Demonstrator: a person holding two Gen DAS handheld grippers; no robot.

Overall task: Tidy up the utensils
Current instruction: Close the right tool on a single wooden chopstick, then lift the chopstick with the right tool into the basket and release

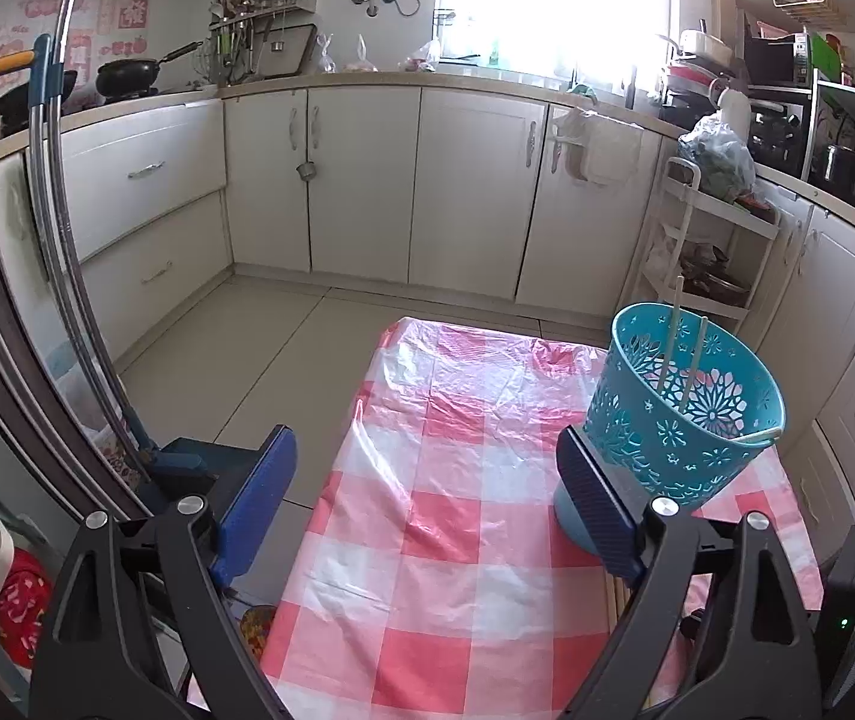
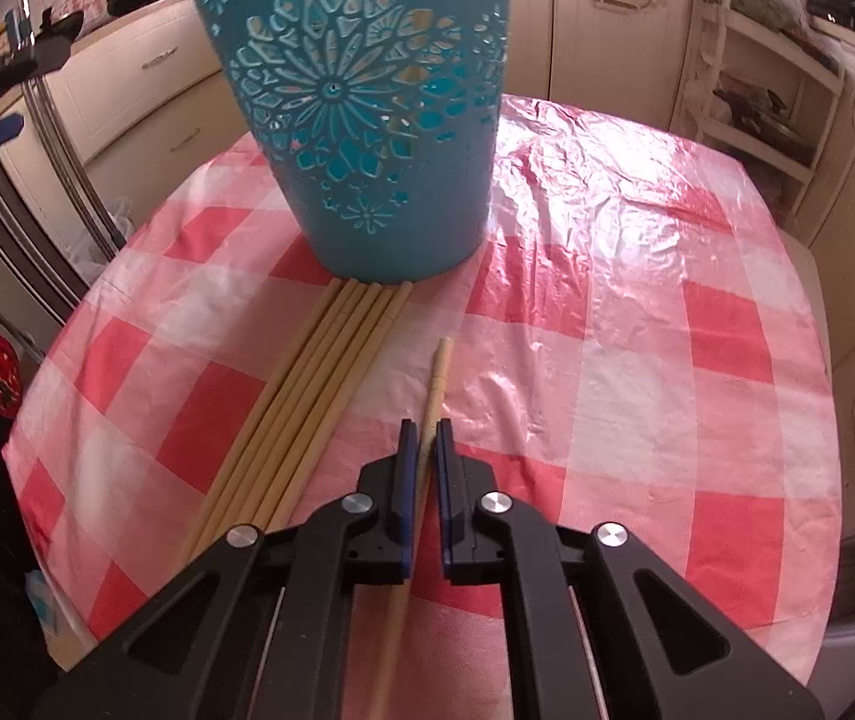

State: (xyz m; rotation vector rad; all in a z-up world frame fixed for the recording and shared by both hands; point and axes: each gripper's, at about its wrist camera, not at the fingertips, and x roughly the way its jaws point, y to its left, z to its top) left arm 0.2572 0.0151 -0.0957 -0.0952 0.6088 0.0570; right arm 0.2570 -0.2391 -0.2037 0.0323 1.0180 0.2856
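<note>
Right gripper [image 2: 425,438]: clenched on a single chopstick [image 2: 434,384] — blue pads pressed to either side of the shaft, near its middle.
Held chopstick: pale wood, running forward past the fingertips toward the basket and back beneath the gripper body; tip well short of the basket; whether lifted off the cloth cannot be told.
Chopstick bundle [image 2: 307,396]: six or so more lying side by side flat on the tabletop, just beside the held one on its left; far ends touching or tucked under the basket's base, near ends running toward the near edge.
Basket [image 2: 361,120]: teal plastic, cut-out flower pattern, upright, straight ahead of the right gripper.
Basket in left view [image 1: 682,414]: toward the right edge of the tabletop, leaning in the fisheye frame; pale sticks [image 1: 670,336] standing inside against the far wall, one more pale piece resting across the rim at right.
Left gripper [image 1: 427,468]: released — blue pads spread wide, nothing between them; left pad out past the left edge of the tabletop, right pad just in front of the basket's lower wall.
Tablecloth [image 2: 637,360]: red-and-white check plastic, wrinkled, covering the tabletop.
Surroundings: cream kitchen cabinets [image 1: 367,180] beyond the far edge.
</note>
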